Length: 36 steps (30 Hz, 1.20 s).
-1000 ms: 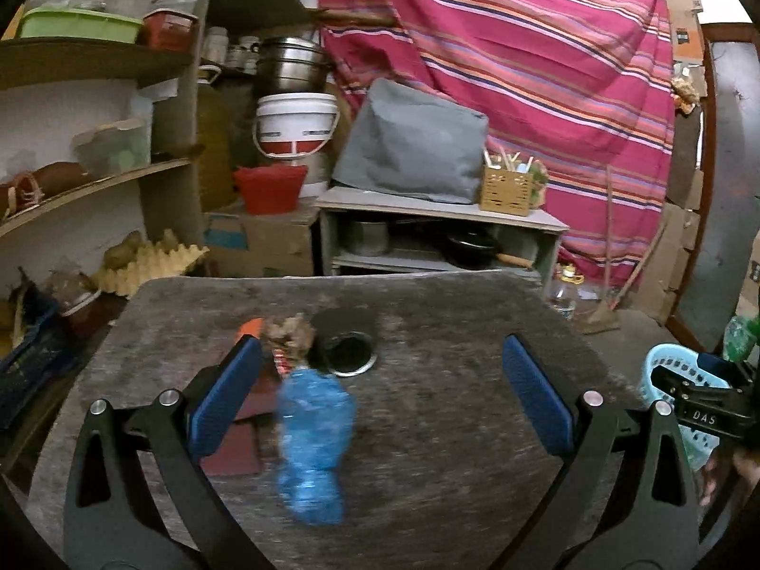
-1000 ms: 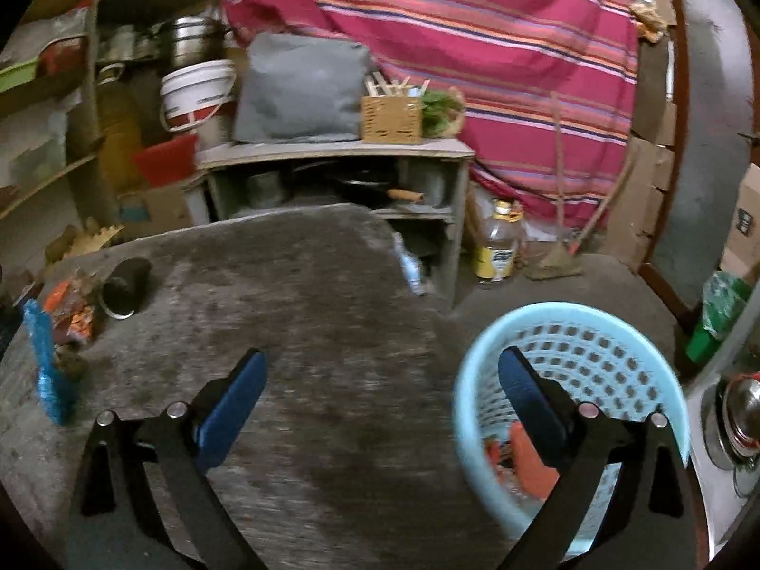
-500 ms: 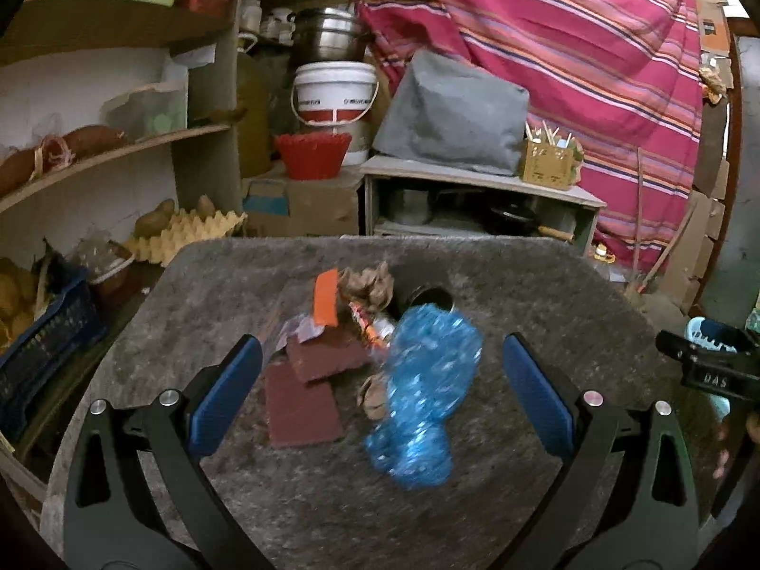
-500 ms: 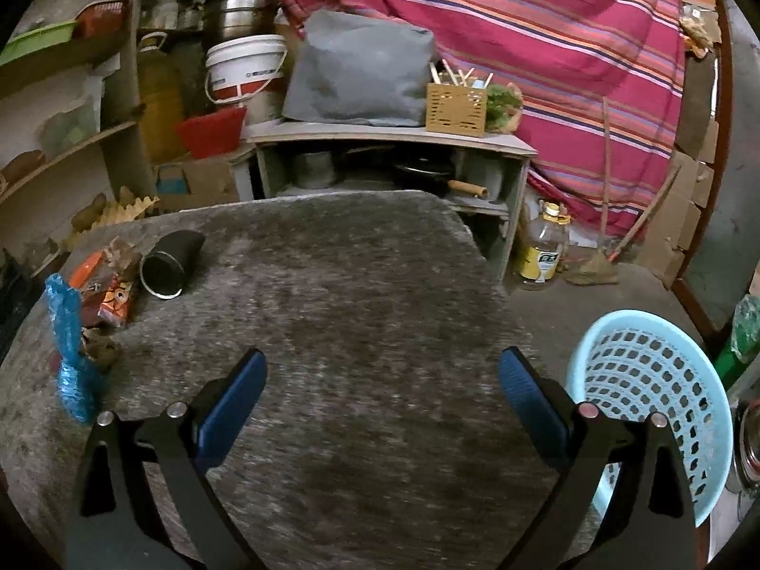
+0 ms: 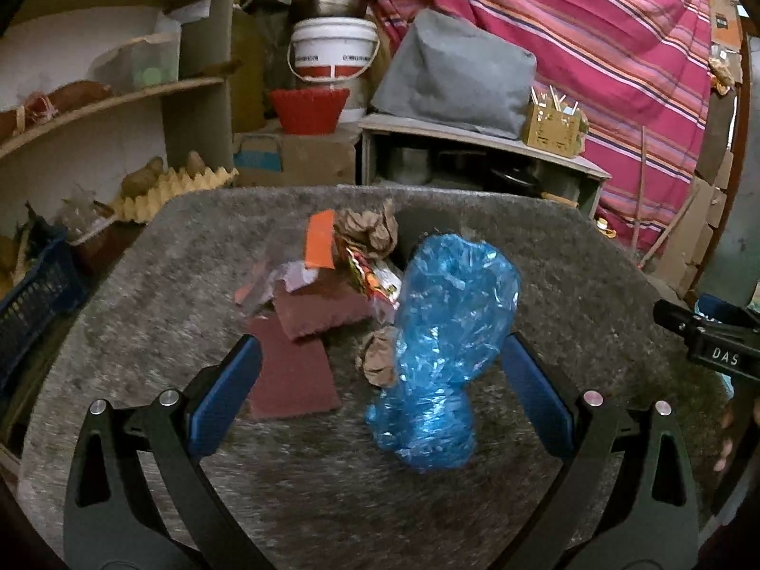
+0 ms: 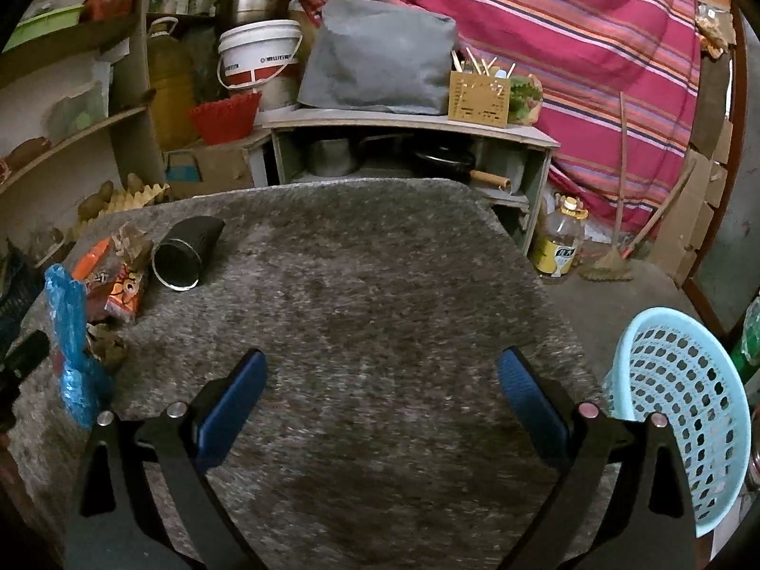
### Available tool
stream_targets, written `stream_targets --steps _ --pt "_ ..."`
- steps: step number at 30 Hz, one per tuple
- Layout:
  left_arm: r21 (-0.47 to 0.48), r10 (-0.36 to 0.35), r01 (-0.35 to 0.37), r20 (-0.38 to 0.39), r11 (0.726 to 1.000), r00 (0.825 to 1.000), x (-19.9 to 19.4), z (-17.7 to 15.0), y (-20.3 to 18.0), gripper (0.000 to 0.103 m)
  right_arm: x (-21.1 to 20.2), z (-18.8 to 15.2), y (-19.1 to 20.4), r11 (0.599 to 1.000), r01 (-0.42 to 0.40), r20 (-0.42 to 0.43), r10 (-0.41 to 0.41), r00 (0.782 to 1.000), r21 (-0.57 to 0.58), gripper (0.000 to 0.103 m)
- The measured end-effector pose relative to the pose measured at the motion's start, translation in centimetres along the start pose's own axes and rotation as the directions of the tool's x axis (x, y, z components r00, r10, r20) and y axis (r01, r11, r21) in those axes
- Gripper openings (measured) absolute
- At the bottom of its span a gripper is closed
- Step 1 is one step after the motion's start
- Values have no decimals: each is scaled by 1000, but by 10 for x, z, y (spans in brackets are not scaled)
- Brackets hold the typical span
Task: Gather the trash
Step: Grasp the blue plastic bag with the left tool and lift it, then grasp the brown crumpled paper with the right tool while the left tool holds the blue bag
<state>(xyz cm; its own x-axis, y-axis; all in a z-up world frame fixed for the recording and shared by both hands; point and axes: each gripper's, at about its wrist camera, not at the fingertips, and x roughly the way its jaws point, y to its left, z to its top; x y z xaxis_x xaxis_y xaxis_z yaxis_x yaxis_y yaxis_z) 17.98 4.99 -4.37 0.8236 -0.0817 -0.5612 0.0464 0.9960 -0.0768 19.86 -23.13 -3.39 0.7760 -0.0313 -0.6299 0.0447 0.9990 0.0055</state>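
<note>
The left wrist view looks forward along the left gripper (image 5: 380, 389), angled down onto the grey table top (image 5: 570, 285). It sits close to the trash pile: the blue plastic bag (image 5: 446, 346) lies between the blue fingers (image 5: 223, 399), filling the centre of the field.

The right wrist view looks forward along the right gripper (image 6: 380, 399), over bare table surface (image 6: 380, 294). The pile lies far to its left, the light blue basket (image 6: 684, 408) just right of the right finger.

Both views share the table, the blue plastic bag (image 6: 71, 342), and the background shelf unit (image 5: 475, 133) (image 6: 408, 118) and striped cloth (image 5: 617, 38) (image 6: 570, 23).
</note>
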Motion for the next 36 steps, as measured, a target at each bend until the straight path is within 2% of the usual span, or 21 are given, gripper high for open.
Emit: stream_targets --steps 5,7,9,10,12,14,18,20,26,30,36 --pt "9 -26 27 -43 1000 999 18 -5 -9 97 5 -1 7 1000 -1 -8 1 1000 -12 96" --pt "12 -33 33 -55 999 998 22 -6 -11 93 7 0 9 1000 -2 -9 2 1000 -12 96" --pt "17 -59 60 -68 998 996 24 -6 -12 74 8 1 11 1000 -8 -8 8 1000 -5 96" --pt "28 -71 74 -77 997 994 25 -6 -14 69 8 2 12 1000 -12 -8 12 1000 -1 96" --pt "52 -74 79 -87 995 993 26 -7 -16 45 10 2 15 1000 -18 -8 18 1000 3 96" --pt "73 -77 84 -95 994 992 27 -8 -18 29 11 2 19 1000 -22 -9 22 1000 2 96" --pt "72 -90 98 -102 993 991 24 -4 -14 12 14 1 30 1000 -26 -14 26 1000 -14 96" --pt "70 -78 85 -90 994 993 18 -1 -10 8 14 1 36 999 -26 -15 26 1000 -24 96" --pt "102 -49 47 11 994 999 -18 12 5 8 11 1 52 998 -34 -6 34 999 -50 96" --pt "83 -7 4 42 997 999 -29 17 28 8 9 2 64 997 -44 0 44 999 -63 96" --pt "20 70 -71 62 997 996 -36 20 83 8 3 3 86 994 -63 8 64 998 -86 96"
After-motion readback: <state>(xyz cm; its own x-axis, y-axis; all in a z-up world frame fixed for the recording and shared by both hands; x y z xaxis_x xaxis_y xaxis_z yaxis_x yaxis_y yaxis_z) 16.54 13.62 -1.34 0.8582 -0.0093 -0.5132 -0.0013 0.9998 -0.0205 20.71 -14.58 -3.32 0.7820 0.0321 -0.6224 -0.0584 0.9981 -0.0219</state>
